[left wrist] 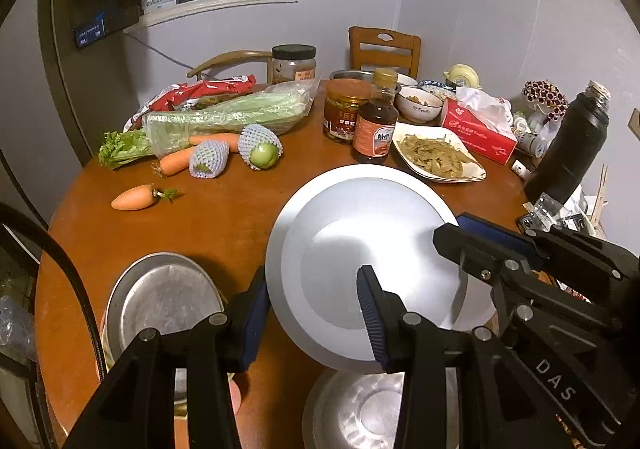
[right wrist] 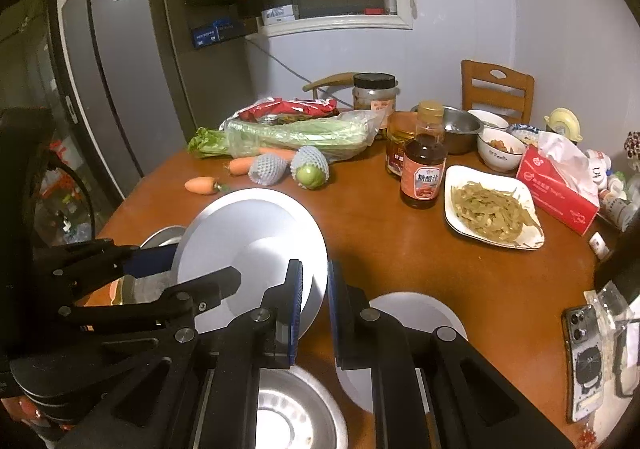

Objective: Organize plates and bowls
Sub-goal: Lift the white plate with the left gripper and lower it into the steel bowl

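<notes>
A metal pan was seen on the left of the bench. Next to it, a white plate was held up in the air, tipped on its side. Its left edge was pinched by the left hand-held gripper, and its right edge was squeezed tight by the right hand-held gripper. A steel bowl was seen below. The plate could be dropped onto that bowl if one grip slipped on the smooth rim.
</notes>
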`<state>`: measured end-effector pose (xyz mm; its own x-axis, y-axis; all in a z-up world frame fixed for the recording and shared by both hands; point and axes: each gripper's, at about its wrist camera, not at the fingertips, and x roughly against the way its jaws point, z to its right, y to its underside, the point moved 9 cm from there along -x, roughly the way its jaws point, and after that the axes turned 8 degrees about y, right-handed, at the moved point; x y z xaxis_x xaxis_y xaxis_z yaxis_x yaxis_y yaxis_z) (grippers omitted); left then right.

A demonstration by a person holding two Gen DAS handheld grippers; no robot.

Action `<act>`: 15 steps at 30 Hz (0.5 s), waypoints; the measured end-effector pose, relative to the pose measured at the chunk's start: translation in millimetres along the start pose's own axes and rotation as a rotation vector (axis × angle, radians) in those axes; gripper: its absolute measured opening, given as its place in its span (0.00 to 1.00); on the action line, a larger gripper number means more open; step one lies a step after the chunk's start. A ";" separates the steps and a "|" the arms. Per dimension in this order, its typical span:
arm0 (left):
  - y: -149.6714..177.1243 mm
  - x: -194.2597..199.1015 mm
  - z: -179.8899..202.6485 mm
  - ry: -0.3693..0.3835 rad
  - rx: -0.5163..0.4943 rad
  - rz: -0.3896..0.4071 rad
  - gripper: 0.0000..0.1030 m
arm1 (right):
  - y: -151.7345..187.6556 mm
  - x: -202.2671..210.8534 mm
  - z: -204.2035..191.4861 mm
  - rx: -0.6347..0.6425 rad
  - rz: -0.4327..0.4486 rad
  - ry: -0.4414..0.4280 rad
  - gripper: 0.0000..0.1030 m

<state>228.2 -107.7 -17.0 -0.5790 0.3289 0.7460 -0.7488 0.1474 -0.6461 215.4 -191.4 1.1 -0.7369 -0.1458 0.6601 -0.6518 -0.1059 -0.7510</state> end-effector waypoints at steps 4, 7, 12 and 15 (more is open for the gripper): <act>6.8 8.2 4.3 0.006 -0.004 0.007 0.42 | 6.8 11.0 -2.0 0.001 0.010 -0.002 0.14; 14.1 13.2 8.0 0.010 -0.007 0.008 0.41 | 13.9 18.6 -2.6 -0.004 0.013 -0.007 0.14; 29.5 21.6 17.3 0.013 -0.019 0.009 0.42 | 25.1 31.8 -3.3 -0.004 0.021 0.001 0.14; 37.9 27.1 22.8 0.018 -0.026 0.012 0.42 | 33.9 41.1 -3.2 -0.007 0.027 0.004 0.14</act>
<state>176.8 -114.4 -17.6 -0.5822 0.3473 0.7351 -0.7330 0.1670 -0.6594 162.5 -197.9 2.8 -0.7549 -0.1447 0.6397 -0.6328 -0.0955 -0.7684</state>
